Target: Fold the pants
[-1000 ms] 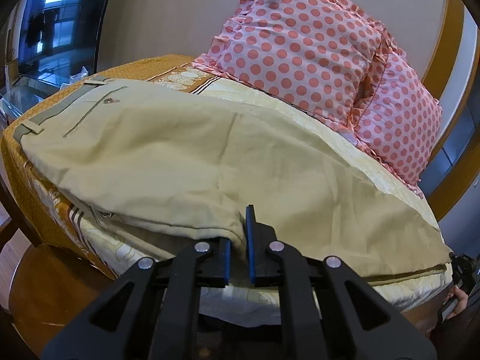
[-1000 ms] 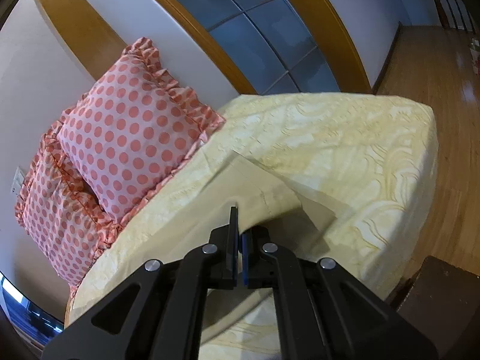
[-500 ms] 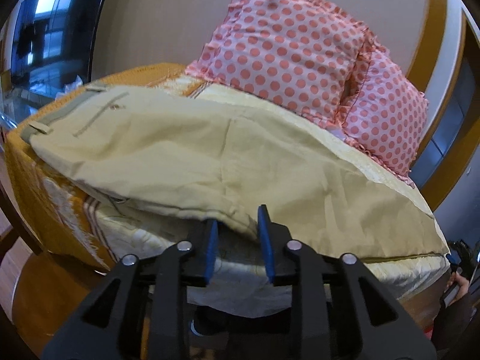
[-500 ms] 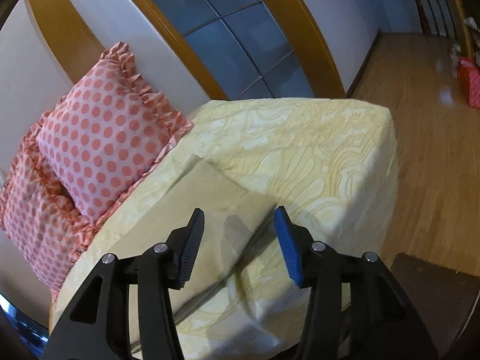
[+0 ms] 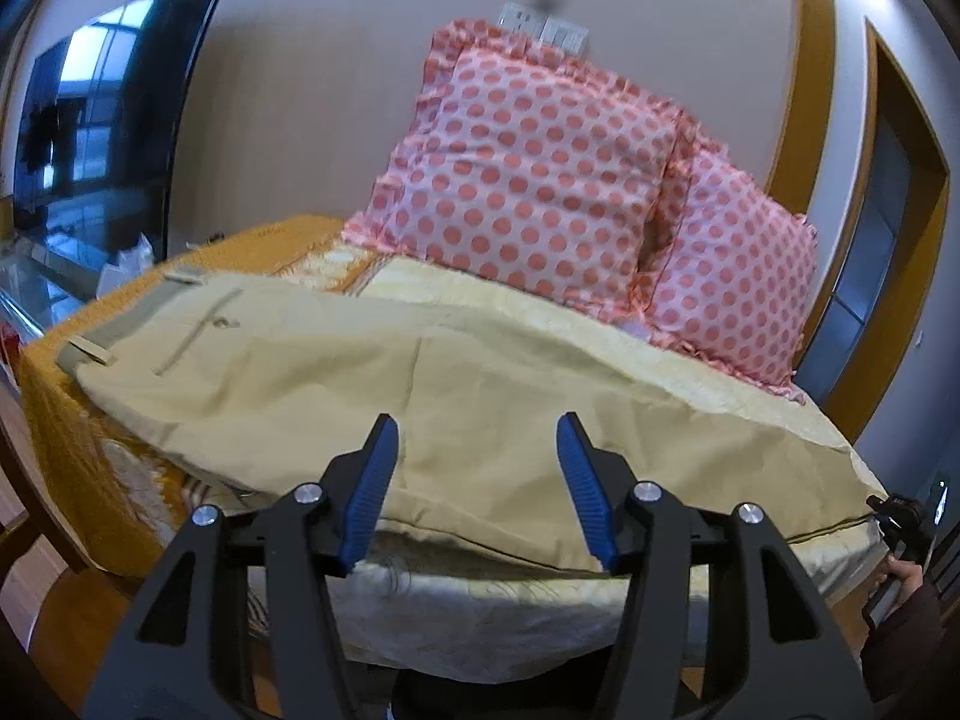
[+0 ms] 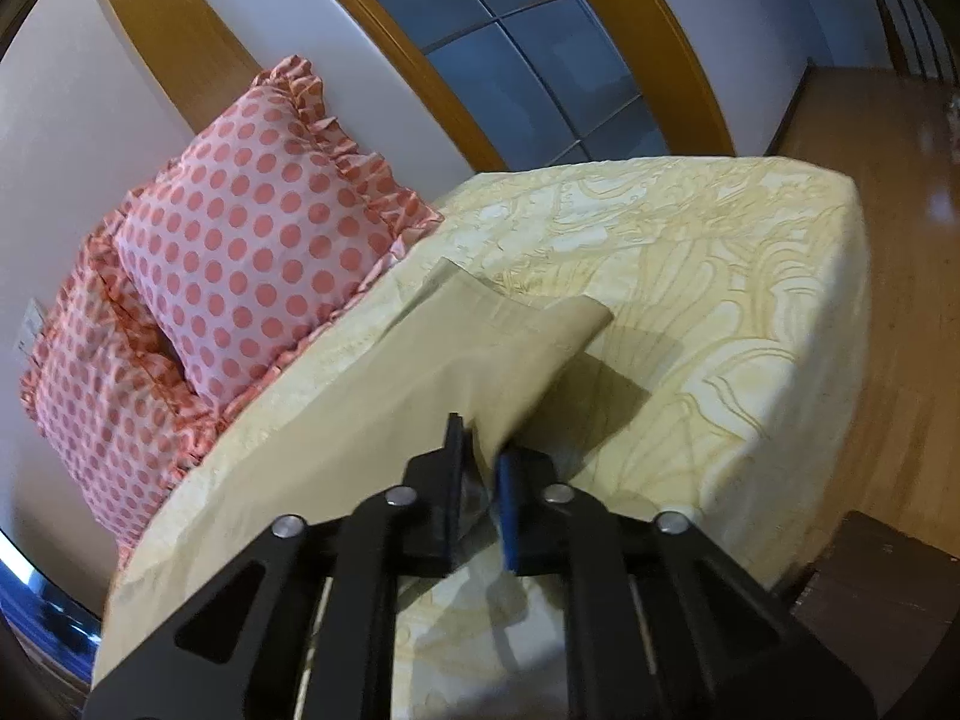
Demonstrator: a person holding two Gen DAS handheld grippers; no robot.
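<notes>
Beige pants (image 5: 372, 384) lie flat across the bed, waistband (image 5: 114, 324) at the left, legs running right. My left gripper (image 5: 477, 468) is open just in front of the pants' near edge, holding nothing. In the right wrist view the pants' leg end (image 6: 480, 360) is lifted off the cover. My right gripper (image 6: 480, 468) is shut on the near edge of that hem. The right gripper also shows at the far right of the left wrist view (image 5: 894, 516).
Two pink polka-dot pillows (image 5: 540, 180) lean on the wall behind the pants and show in the right wrist view (image 6: 252, 252). The bed has a yellow patterned cover (image 6: 720, 276). A TV (image 5: 90, 120) stands left. Wooden floor (image 6: 888, 240) lies right of the bed.
My left gripper let go of the pants' near edge and opened wide. My right gripper opened, then shut again on the leg hem and lifted it.
</notes>
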